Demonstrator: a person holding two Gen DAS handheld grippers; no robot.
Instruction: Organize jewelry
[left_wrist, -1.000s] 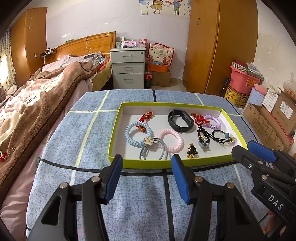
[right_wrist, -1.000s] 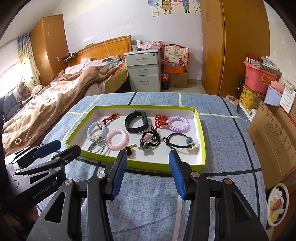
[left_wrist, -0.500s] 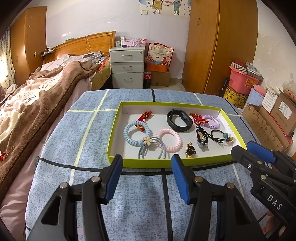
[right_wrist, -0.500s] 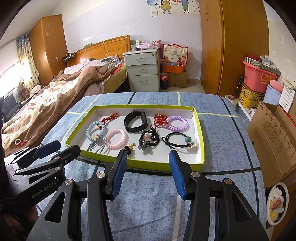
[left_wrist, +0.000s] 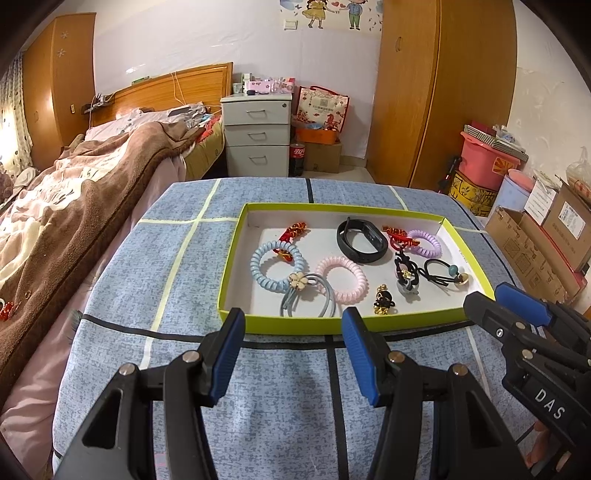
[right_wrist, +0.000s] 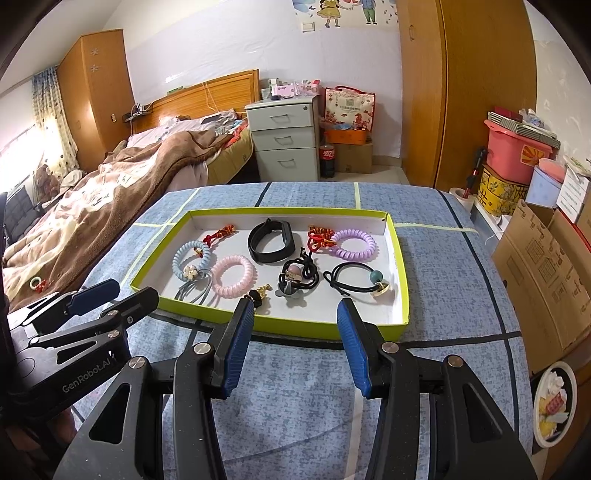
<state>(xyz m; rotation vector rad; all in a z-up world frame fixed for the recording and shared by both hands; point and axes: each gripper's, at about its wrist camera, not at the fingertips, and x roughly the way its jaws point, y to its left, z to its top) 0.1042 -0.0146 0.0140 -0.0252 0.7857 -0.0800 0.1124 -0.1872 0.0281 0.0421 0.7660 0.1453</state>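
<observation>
A shallow green-rimmed box (left_wrist: 229, 280) (right_wrist: 400, 258) lies on the blue cloth-covered table. It holds a blue coil tie (left_wrist: 277, 266), a pink coil tie (left_wrist: 341, 278), a black band (left_wrist: 360, 240), a purple coil tie (right_wrist: 354, 243), red knots, black hair ties and a small gold charm (left_wrist: 384, 304). My left gripper (left_wrist: 293, 325) is open and empty just before the box's near rim. My right gripper (right_wrist: 295, 314) is open and empty at the near rim too; it also shows in the left wrist view (left_wrist: 491, 302).
A bed with a brown blanket (left_wrist: 74, 192) lies left of the table. A grey drawer unit (left_wrist: 256, 144), a wooden wardrobe (left_wrist: 436, 92) and cardboard boxes (left_wrist: 539, 243) stand behind and right. The table edge falls away at the right.
Both grippers have pulled back slightly from the box, which now sits a little farther off in both views. Both stay open and empty.
</observation>
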